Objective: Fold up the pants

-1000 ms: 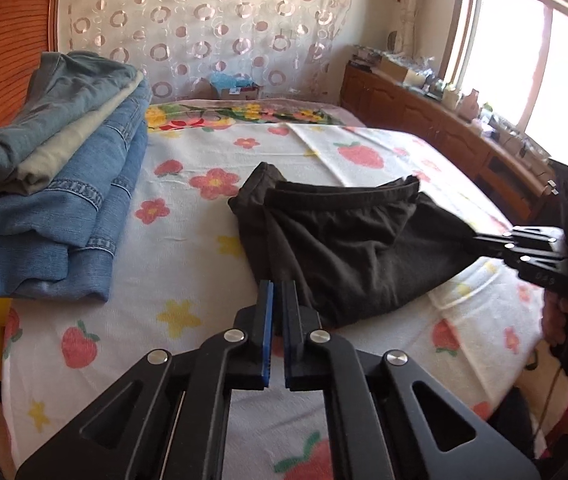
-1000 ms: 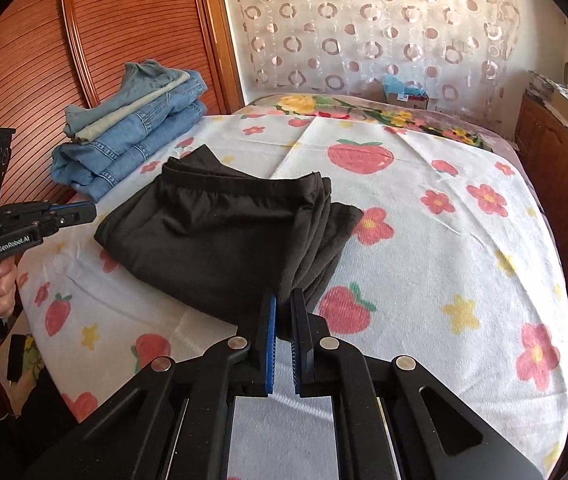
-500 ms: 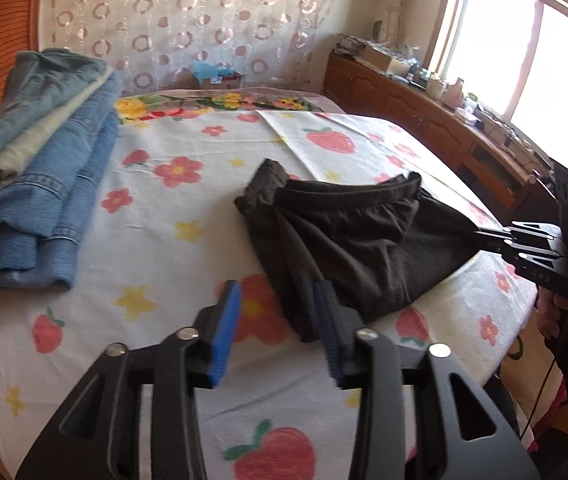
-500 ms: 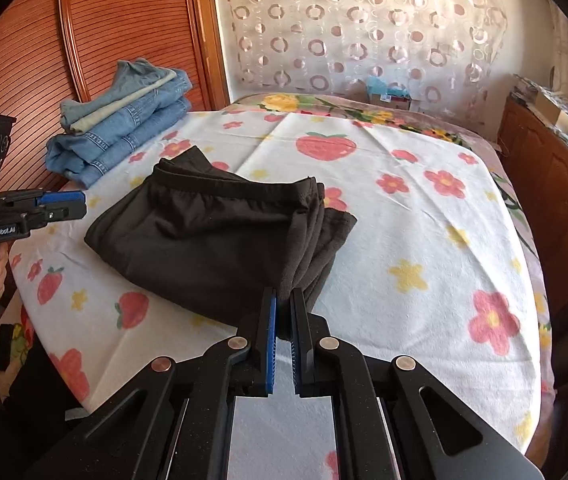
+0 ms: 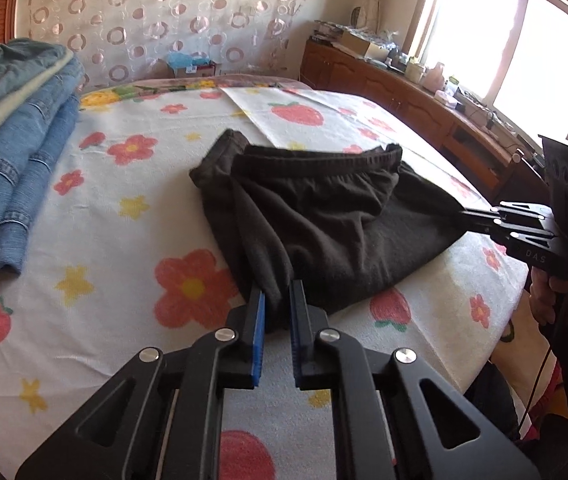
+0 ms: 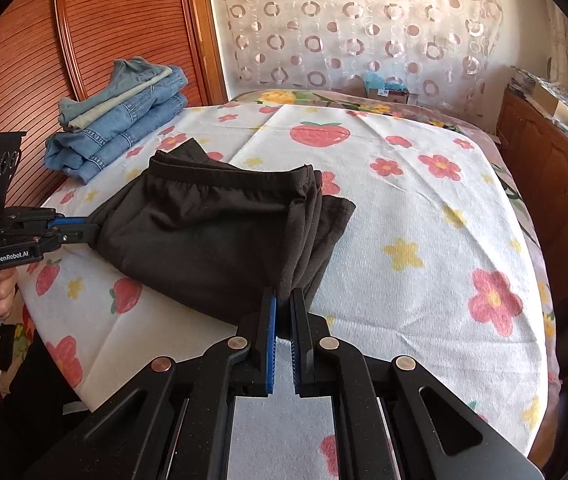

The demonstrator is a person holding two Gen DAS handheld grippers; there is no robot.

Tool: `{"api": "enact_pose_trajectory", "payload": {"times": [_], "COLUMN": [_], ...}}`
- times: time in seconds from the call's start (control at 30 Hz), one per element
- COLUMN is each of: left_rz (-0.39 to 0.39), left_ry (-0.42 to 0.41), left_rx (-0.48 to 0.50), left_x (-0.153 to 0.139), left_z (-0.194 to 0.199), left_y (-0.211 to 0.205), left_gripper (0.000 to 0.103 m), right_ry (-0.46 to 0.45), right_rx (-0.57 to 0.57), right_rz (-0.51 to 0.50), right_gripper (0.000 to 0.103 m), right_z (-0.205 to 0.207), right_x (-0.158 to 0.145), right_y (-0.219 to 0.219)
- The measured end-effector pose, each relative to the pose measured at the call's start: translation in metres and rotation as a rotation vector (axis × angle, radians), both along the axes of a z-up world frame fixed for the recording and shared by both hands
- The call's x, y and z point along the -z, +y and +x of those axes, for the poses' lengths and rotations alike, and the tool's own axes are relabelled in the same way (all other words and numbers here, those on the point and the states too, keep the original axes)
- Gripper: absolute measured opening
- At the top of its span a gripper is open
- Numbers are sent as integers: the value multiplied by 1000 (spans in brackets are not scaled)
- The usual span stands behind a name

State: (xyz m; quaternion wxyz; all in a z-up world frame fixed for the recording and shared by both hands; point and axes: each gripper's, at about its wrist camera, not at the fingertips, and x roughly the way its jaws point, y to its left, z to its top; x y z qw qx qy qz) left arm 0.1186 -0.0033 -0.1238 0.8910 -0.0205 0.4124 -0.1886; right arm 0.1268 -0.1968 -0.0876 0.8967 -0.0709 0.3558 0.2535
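Folded black pants (image 5: 324,216) lie on the flowered bed sheet (image 5: 123,240), waistband toward the far side. My left gripper (image 5: 277,300) is shut on the near corner of the pants. It also shows in the right wrist view (image 6: 83,232) at the left edge of the pants. My right gripper (image 6: 283,300) is shut on the opposite near corner of the pants (image 6: 223,232). It also shows in the left wrist view (image 5: 468,214), gripping the right corner. The cloth between the two grippers is slightly raised off the sheet.
A stack of folded blue jeans (image 5: 15,152) sits at the left of the bed, also in the right wrist view (image 6: 119,120). A wooden cabinet (image 5: 424,108) with clutter runs along the right under a window. A wooden headboard (image 6: 103,40) stands behind the jeans.
My left gripper opened, moved forward to the near corner of the pants and shut on it. My right gripper kept its hold and lifted its corner slightly.
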Motion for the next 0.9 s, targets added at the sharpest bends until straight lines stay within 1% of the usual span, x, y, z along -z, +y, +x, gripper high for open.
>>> {"api": "enact_pose_trajectory", "payload": {"times": [0.13,0.3,0.33,0.47,0.57,0.6,0.63,0.67,0.73,0.8,0.83,0.9], "left_rz": [1,-15,-20,-24,-30,-28,-23,-18,-6,9,22,41], "left_ry": [-16,10,18,27,10,2,-13,-25,-41,-49,-60,-71], "left_rx": [18,6,0,-21,-29,-31,-35,-36,-32,-30,-35,-51], "left_x": [-8,-2,0,3,-5,-7,-11,-13,-19,-22,-23,-23], "left_z": [-13,-26,-25,-22,-20,-19,-18,-17,-11,-4,1,8], "left_y": [1,2,2,3,5,6,7,7,6,4,2,-1], "left_gripper": [11,12,13,21,30,37,45,49,50,50,50,50], "right_ry": [5,15,19,35,26,24,16,4,-23,-47,-55,-63], "right_rx": [-15,-29,-31,-33,-29,-30,-32,-30,-21,-5,2,2], "right_rz": [17,12,12,23,31,34,34,30,25,27,34,39], "right_gripper": [6,6,6,6,6,8,9,9,13,30,32,33], "right_z": [-6,-15,-17,-19,-22,-23,-24,-25,-27,-27,-28,-23], "right_x": [-2,0,1,1,-5,-6,-8,-10,-14,-17,-19,-22], "right_y": [-6,-9,-9,-7,-8,-9,-9,-9,-10,-12,-12,-10]}}
